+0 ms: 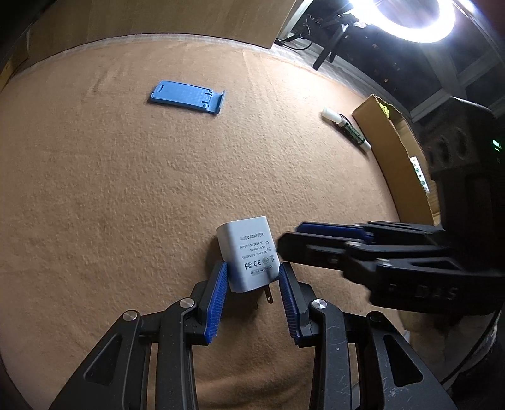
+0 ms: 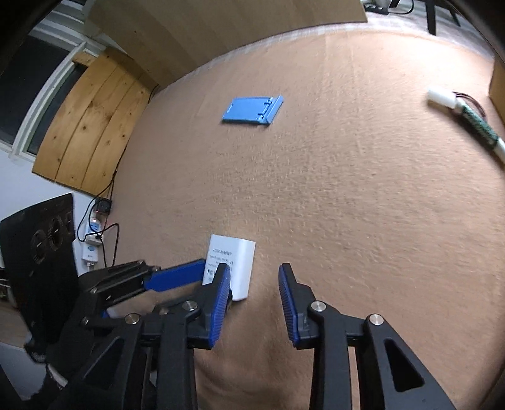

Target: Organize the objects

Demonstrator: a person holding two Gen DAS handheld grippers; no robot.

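Observation:
A white AC adapter [image 1: 246,252] lies on the tan carpet, prongs toward the camera. My left gripper [image 1: 252,269] is open, its blue pads on either side of the adapter's near end, not clamped. My right gripper [image 2: 254,272] is open and empty, just right of the adapter [image 2: 235,268]; it shows from the side in the left wrist view [image 1: 290,239]. A blue flat phone stand [image 1: 187,99] lies further off, also in the right wrist view [image 2: 251,111]. A green-and-white battery pack with a white plug [image 1: 347,127] lies at the right [image 2: 464,118].
An open cardboard box [image 1: 394,151] stands at the right beyond the battery pack. A cardboard sheet [image 1: 157,19] borders the far edge of the carpet. Wooden planks [image 2: 91,126], a power strip with cables [image 2: 93,233] and a ring light [image 1: 410,19] lie outside the carpet.

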